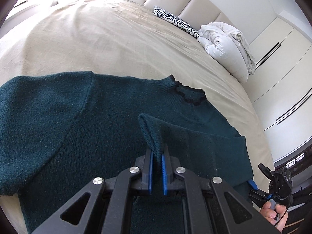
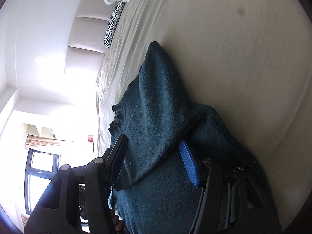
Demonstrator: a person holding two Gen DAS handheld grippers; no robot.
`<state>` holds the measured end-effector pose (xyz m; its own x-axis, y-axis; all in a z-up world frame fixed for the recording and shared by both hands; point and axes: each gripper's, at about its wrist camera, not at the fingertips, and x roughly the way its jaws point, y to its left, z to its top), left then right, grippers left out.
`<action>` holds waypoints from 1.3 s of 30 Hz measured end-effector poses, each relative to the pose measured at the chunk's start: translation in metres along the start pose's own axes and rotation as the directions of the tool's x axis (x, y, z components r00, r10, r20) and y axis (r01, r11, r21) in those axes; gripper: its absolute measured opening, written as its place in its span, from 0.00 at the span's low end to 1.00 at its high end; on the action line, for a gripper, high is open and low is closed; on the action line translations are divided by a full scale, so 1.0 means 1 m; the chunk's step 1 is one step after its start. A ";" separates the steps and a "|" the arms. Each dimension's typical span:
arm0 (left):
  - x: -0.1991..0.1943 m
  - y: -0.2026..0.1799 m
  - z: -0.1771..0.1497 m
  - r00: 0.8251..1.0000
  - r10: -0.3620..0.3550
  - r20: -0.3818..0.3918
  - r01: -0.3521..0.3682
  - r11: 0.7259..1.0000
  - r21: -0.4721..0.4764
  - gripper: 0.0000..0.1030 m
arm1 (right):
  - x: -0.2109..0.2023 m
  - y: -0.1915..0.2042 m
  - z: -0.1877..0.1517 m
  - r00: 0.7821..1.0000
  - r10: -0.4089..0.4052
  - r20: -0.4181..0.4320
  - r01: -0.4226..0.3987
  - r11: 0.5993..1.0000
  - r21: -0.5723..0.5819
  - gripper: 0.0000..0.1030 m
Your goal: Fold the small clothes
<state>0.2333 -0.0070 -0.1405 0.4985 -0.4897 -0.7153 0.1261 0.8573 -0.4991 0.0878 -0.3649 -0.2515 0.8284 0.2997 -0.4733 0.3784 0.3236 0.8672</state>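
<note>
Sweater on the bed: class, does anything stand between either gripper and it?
Nothing visible does. The left gripper already pinches a fold of the sweater; the right gripper is open with the knit between its fingers.

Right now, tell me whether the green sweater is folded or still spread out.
Partly folded. The sweater lies mostly flat on the bed, collar showing, while the left gripper pinches a sleeve cuff pulled over its body.

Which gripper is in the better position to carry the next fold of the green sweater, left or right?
Probably left. The left gripper already pinches a raised fold of the green sweater. The right gripper has its jaws open around the fabric, holding nothing.
</note>
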 end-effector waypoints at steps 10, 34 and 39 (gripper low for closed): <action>0.010 0.008 -0.008 1.000 -0.003 -0.004 0.003 1.000 -0.024 0.08 | -0.016 -0.032 0.012 0.987 0.050 0.151 -0.065 0.993 0.100 0.35; 0.019 0.013 -0.013 0.999 -0.002 0.037 0.001 0.999 0.036 0.13 | -0.003 0.069 0.014 1.000 -0.004 -0.009 0.002 0.979 -0.205 0.31; 0.020 0.020 -0.014 0.999 -0.039 0.038 0.038 0.999 0.021 0.13 | 0.027 0.026 0.023 0.997 -0.046 -0.059 0.038 0.991 -0.128 0.23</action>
<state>0.2339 -0.0013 -0.1715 0.5254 -0.5163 -0.6763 0.1627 0.8411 -0.5157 0.1295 -0.3693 -0.2377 0.7840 0.3370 -0.5214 0.3539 0.4475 0.8213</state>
